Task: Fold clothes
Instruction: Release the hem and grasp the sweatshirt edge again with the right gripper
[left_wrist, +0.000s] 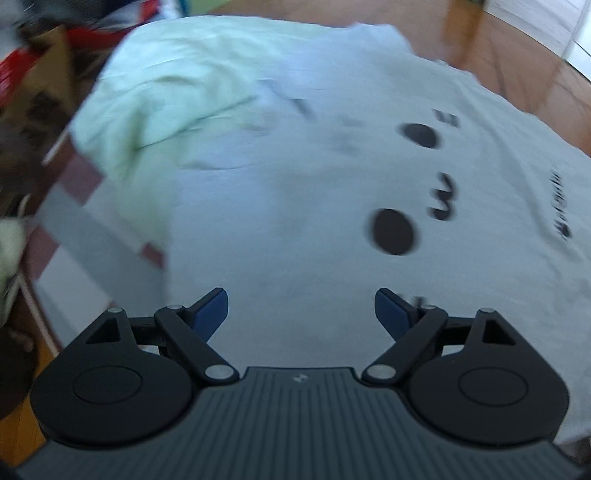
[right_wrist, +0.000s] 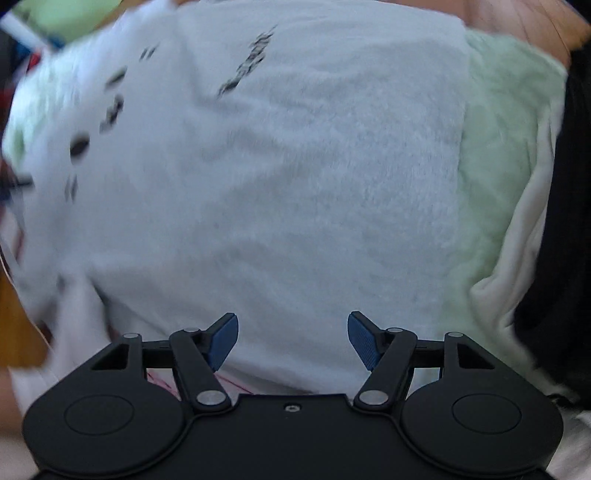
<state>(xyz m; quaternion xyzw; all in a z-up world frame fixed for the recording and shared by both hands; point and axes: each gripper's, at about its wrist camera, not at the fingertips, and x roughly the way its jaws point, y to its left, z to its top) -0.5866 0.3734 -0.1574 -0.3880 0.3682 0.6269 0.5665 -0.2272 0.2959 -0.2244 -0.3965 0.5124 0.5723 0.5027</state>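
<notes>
- Both sets of jaws are spread wide, and nothing is pinched between the blue pads (left_wrist: 212, 314) of the left gripper (left_wrist: 301, 308) or those of the right gripper (right_wrist: 293, 338).
- A white cotton T-shirt with black printed dots and letters (left_wrist: 295, 184) is laid out flat on the brown wooden table (left_wrist: 517, 55).
- A pale green cloth (left_wrist: 159, 85) is seen under the shirt, poking out at one side.
- The shirt is judged to be light, soft and floppy, so it is likely to sag and wrinkle when lifted.
- An edge or a corner is thought to be the best place to be pinched, with one side for each gripper.
- A grab in the flat middle would likely bunch the cloth up.
- The left gripper is pointed steeply down over the printed part of the shirt.
- The right gripper is pointed even more steeply down, over a plain white part near the green cloth (right_wrist: 509, 147).
- Both views are blurred, so small folds cannot be made out.
</notes>
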